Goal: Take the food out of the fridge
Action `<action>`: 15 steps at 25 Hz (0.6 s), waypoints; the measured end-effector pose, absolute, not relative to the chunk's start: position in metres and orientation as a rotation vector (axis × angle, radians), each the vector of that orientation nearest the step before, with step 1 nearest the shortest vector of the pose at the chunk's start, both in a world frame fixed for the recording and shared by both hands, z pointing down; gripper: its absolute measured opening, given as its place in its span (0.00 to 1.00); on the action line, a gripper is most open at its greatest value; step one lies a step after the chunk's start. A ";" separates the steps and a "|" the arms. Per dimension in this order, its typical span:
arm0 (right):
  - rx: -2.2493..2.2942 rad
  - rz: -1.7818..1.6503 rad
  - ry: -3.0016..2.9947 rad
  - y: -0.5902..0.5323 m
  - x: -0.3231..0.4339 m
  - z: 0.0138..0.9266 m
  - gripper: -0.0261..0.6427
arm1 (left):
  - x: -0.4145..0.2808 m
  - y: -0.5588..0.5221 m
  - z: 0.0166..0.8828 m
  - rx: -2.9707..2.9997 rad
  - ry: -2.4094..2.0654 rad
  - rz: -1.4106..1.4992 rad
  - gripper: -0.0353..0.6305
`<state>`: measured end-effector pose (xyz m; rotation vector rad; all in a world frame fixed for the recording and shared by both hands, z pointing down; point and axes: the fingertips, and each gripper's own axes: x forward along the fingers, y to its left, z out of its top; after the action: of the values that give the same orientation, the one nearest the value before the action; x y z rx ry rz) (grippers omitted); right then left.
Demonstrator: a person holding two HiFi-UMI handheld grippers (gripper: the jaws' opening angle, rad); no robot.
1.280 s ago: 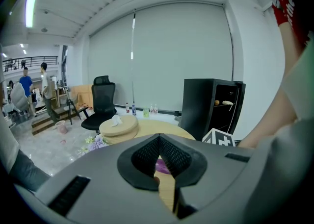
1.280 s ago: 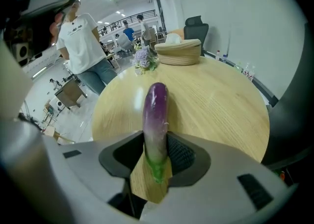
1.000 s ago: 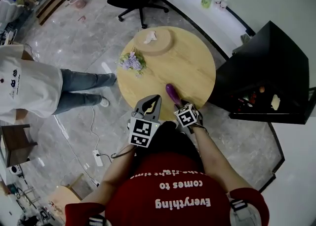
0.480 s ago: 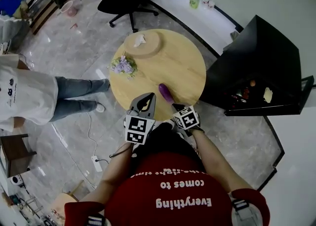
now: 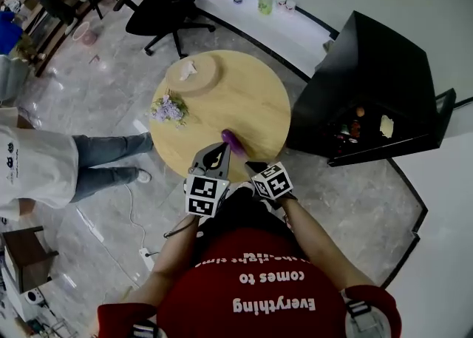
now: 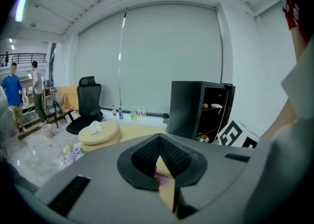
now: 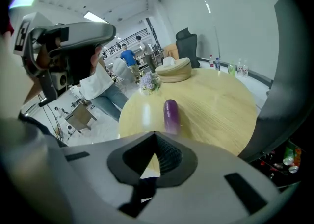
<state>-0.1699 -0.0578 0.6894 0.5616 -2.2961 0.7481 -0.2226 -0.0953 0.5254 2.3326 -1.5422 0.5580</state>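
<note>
Fingers [image 7: 169, 158] of right gripper [image 7: 155, 137] are pressing together w/ nothing between; left gripper [image 6: 159, 139] is showing same, closed & empty. We are judging task partway: purple eggplant [image 5: 230, 137] is lying on round wooden table [image 5: 251, 92] near its edge, glossy, smooth, whole. Fridge [image 5: 377, 55] is standing open w/ more food [image 5: 360, 112] sitting on its shelves, so we are counting those as left.

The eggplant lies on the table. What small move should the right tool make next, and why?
Probably swing the right tool toward the open fridge and open its jaws. The eggplant rests on the round table, free of both tools, the right jaws are shut on nothing, and food sits on the fridge shelves.
</note>
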 end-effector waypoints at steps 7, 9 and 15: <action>0.625 0.775 -2.328 -0.053 -0.147 0.676 0.06 | -0.181 -0.105 0.522 2.432 -1.431 0.585 0.06; 0.658 0.779 -2.331 -0.052 -0.137 0.673 0.06 | -0.167 -0.106 0.521 2.465 -1.388 0.597 0.06; 0.803 0.839 -2.340 -0.054 -0.099 0.665 0.06 | -0.117 -0.111 0.517 2.579 -1.237 0.617 0.06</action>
<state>-0.0991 -0.0537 0.6646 0.8032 -2.3401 0.8388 -0.1174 -0.1112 0.5168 2.5788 -1.2371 0.6174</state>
